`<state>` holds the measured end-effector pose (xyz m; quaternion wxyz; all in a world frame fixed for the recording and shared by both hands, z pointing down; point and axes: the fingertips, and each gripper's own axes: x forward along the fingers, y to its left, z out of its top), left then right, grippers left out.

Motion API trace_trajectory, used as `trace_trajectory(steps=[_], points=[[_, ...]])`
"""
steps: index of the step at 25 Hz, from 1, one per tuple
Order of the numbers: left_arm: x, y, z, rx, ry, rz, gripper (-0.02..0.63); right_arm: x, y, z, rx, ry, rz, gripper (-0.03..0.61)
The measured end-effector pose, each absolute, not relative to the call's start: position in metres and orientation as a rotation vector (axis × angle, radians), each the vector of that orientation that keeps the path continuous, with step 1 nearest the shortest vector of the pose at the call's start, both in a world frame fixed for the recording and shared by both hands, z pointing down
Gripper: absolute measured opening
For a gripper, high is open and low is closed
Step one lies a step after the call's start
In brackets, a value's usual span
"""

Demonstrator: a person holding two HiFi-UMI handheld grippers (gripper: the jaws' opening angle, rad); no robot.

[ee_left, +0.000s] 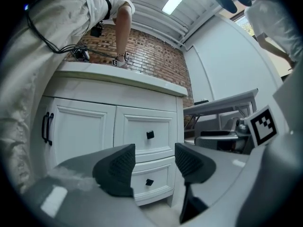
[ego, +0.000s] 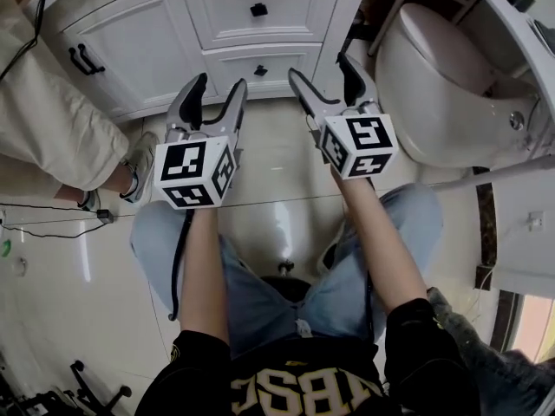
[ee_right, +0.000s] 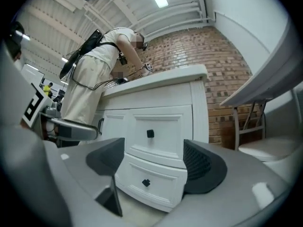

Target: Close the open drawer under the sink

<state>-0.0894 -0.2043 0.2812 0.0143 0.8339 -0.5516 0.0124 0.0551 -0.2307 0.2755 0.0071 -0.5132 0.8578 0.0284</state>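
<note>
While left gripper [ego: 221,82], right gripper [ego: 319,66] gape, drawer [ego: 234,60] faces them, long axis horizontal.

Drawer fronts [ego: 230,63]: white paint, smooth, satin
Knobs [ego: 258,9]: black, matt
Floor [ego: 269,167]: pale tile, glossy
Wall [ee_right: 213,51]: rough red brick
Toilet [ego: 442,76]: glossy white ceramic
Right gripper pads [ee_right: 201,167]: black, ridged, matt

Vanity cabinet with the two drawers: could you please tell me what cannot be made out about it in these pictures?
- Sink basin: hidden above the countertop in both gripper views, cut off by the head view's top edge.
- Lower drawer: whether it sits fully flush; wide-angle distortion bends it, and the left gripper partly covers it in its own view.
- Cabinet, left end: behind a standing person's beige clothing in the left gripper view.
</note>
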Motion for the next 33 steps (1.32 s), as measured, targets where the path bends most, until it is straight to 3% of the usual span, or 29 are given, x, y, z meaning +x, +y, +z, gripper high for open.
trace_trajectory(steps=[8,12,33], points=[[-0.096,-0.168,0.265,2.597,-1.853,0.013,0.348,0.092,-0.168,0.256,-1.689,2.607,0.124,0.413],[-0.098,-0.156,0.266,2.594,-1.846,0.004,0.348,0.108,-0.163,0.265,-1.721,2.546,0.008,0.414],[-0.083,-0.162,0.276,2.619,-1.817,0.029,0.348,0.093,-0.171,0.281,-1.755,2.599,0.045,0.410]])
